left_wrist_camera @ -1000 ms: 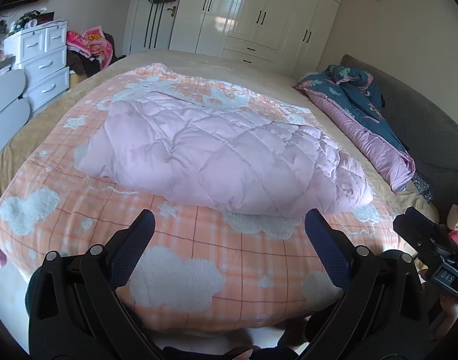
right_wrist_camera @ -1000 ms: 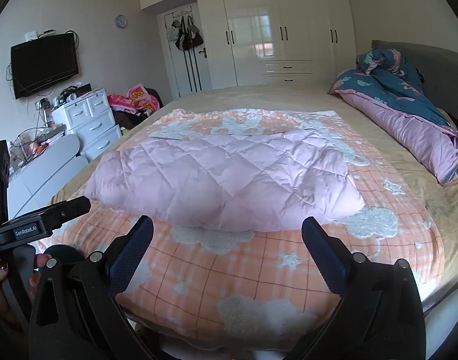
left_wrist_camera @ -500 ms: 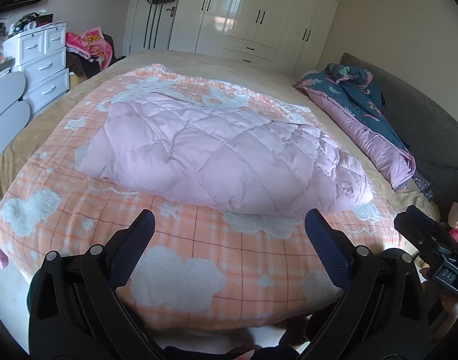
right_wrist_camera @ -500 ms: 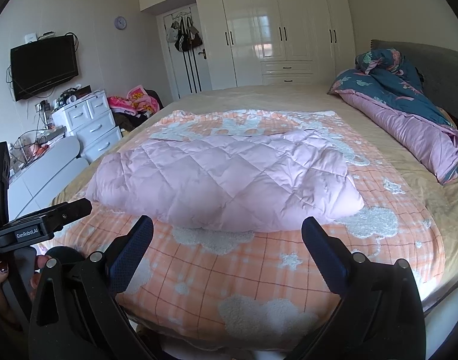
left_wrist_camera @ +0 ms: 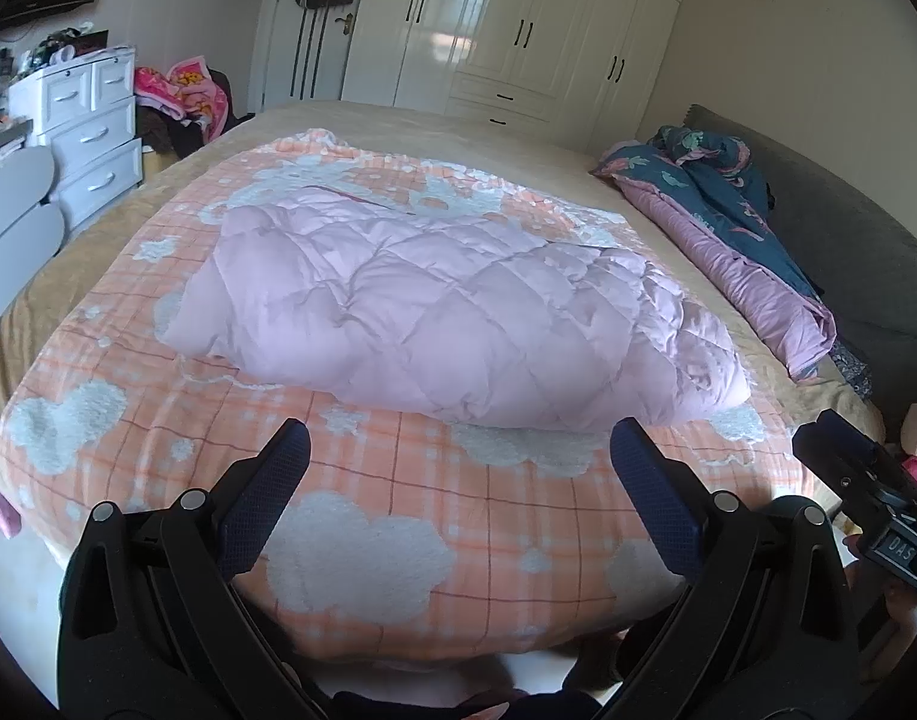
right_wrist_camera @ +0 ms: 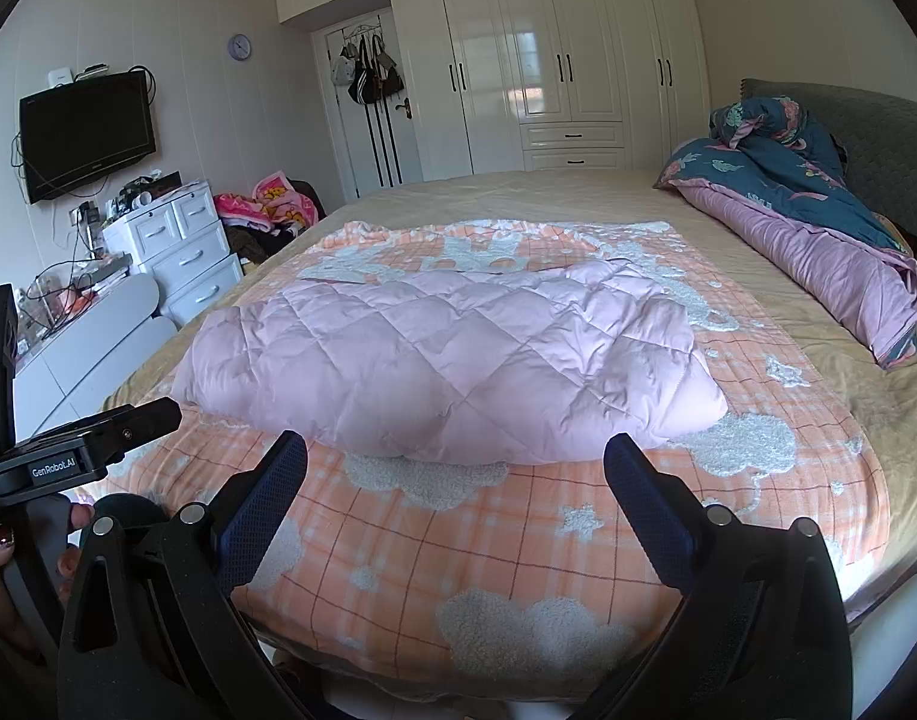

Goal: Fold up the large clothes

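I see a pale pink diamond-quilted coat [left_wrist_camera: 458, 312], orange checked blanket [left_wrist_camera: 398, 498] with white fluffy clouds, beige sheet [right_wrist_camera: 518, 192], navy floral duvet [right_wrist_camera: 776, 168] lined pink, white wardrobe [right_wrist_camera: 554, 60], my blue finger pads [right_wrist_camera: 260, 510]

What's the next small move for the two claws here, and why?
Probably bring both forward to the near edge of the pink quilted coat. The left claw and right claw are open, hold nothing, and sit short of it over the orange blanket.
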Demonstrator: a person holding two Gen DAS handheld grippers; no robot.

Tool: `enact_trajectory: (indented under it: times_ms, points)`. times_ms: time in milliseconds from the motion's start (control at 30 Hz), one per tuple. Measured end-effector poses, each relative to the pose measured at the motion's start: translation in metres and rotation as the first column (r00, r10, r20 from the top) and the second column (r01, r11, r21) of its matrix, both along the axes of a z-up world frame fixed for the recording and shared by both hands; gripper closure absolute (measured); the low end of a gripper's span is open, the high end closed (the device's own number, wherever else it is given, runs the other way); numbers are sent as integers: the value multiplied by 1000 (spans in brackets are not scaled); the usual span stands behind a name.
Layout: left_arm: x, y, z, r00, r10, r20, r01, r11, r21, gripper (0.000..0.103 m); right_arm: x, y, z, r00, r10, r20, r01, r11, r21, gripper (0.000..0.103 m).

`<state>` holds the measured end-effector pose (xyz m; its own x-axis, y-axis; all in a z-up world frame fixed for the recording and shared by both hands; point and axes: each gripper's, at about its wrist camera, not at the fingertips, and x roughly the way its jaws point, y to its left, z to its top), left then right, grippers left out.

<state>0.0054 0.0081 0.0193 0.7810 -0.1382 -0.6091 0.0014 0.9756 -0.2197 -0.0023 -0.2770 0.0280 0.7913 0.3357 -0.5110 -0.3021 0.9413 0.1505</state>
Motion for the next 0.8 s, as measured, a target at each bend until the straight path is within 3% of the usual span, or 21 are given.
enact_trajectory:
  times_ms: [800]
  points:
    - [-2, 3, -1, 1000, 14, -3, -14, 1000, 10, 9, 0, 0, 1, 1000, 0, -1, 0, 1000, 0, 4]
